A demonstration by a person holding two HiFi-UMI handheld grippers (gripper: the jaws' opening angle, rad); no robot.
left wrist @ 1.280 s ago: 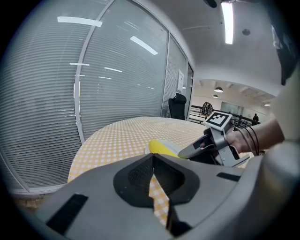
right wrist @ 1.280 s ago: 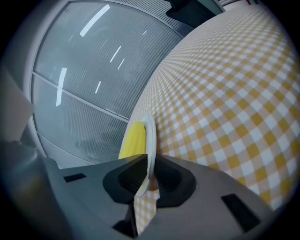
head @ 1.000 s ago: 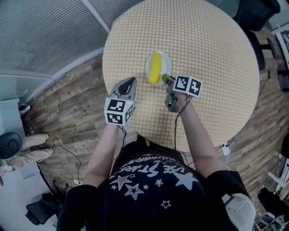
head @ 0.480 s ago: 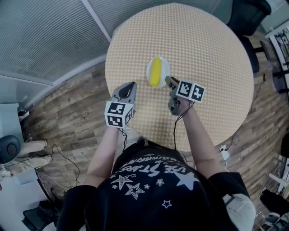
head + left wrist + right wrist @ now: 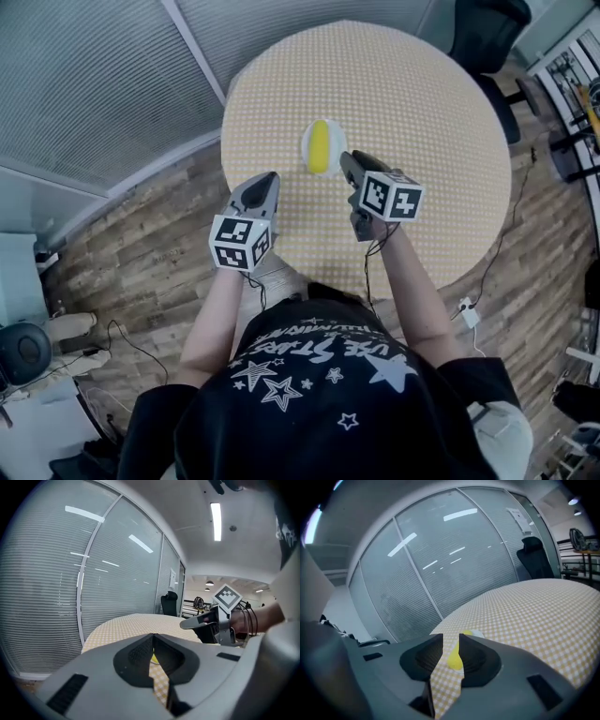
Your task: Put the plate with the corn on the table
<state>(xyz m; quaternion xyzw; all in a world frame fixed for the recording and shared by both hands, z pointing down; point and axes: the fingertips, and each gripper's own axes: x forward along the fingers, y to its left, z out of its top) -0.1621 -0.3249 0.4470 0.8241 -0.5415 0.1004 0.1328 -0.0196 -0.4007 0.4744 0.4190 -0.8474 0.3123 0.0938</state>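
A small white plate (image 5: 306, 141) with a yellow corn cob (image 5: 319, 147) rests on the round table (image 5: 422, 103) with its yellow checked cloth, near the table's left side. My right gripper (image 5: 345, 157) hovers just right of the plate, apart from it, jaws open a little and empty. Through that gap the right gripper view shows the corn (image 5: 454, 660) and plate rim (image 5: 476, 633) ahead of the right gripper (image 5: 451, 639). My left gripper (image 5: 270, 176) hangs over the table's near-left edge, shut and empty. The left gripper view has the left gripper (image 5: 153, 638) closed, with the right gripper (image 5: 206, 620) off to the right.
A glass wall with blinds (image 5: 94, 84) curves round the table's left and far side. A dark office chair (image 5: 487, 28) stands at the far right. Wooden floor (image 5: 159, 225) and cables lie below the table edge.
My right gripper has drawn back from the plate's rim and lifted a little. The plate and corn stay put on the table. The left gripper has hardly moved.
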